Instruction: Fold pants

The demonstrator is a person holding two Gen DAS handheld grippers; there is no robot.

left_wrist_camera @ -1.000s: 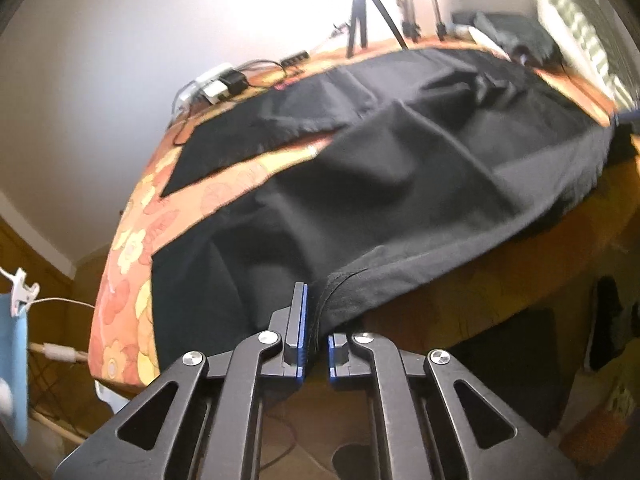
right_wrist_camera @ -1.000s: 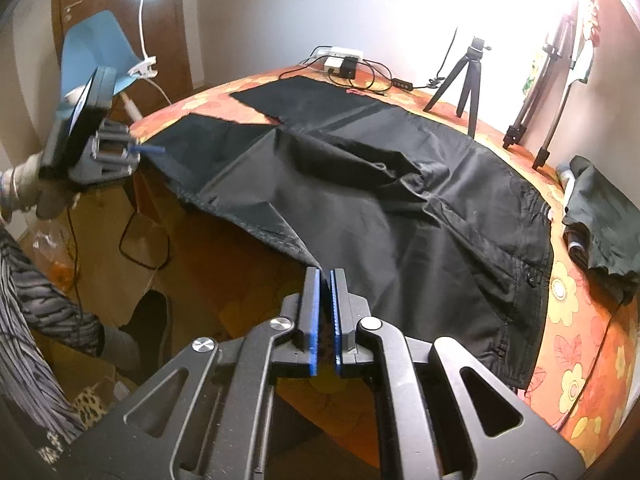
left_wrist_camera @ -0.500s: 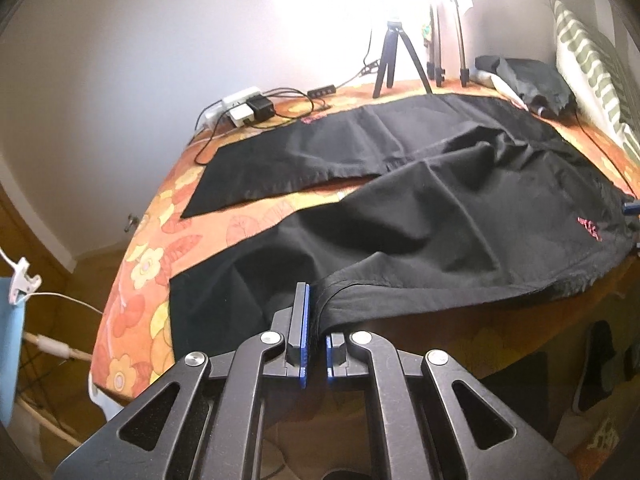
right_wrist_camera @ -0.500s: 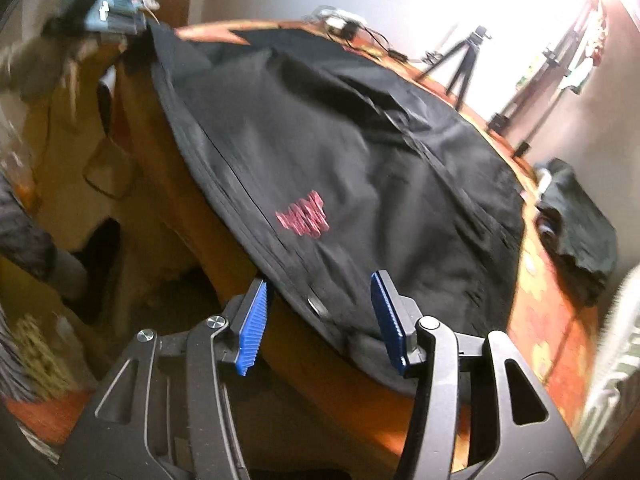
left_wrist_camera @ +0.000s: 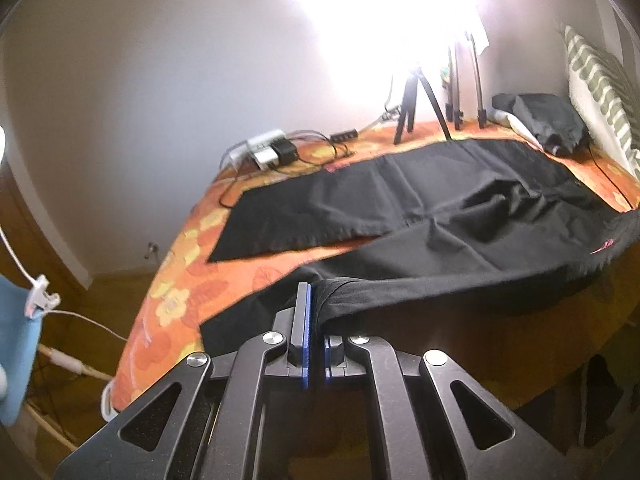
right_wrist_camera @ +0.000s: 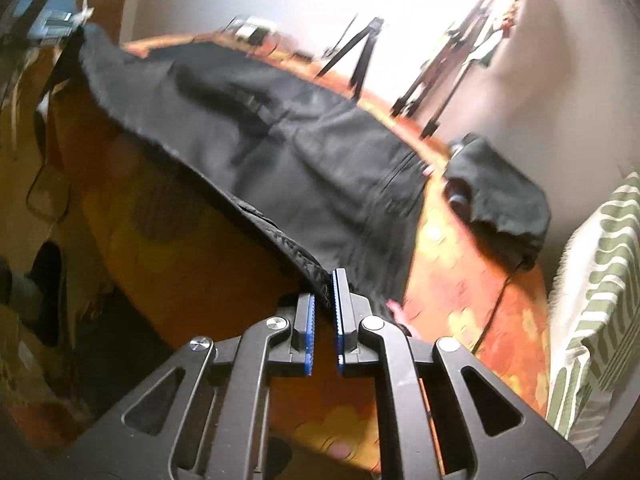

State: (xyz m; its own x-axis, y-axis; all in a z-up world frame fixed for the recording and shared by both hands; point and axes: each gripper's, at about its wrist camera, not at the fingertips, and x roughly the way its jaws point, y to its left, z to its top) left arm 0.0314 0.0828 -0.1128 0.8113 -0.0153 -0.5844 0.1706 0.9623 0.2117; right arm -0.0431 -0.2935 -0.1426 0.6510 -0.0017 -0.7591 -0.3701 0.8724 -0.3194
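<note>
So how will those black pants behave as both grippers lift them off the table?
Likely floppy: the black pants sag between the left gripper and right gripper. Probably light, since thin pinches hold the edge raised. Wrinkles near the crotch suggest the fabric will bunch rather than slide flat on the floral tablecloth.

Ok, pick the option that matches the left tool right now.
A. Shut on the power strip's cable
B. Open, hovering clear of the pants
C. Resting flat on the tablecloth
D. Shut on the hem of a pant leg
D: in the left wrist view the left tool is closed with the black pants hem pinched between its blue pads, near the table's front edge.
</note>
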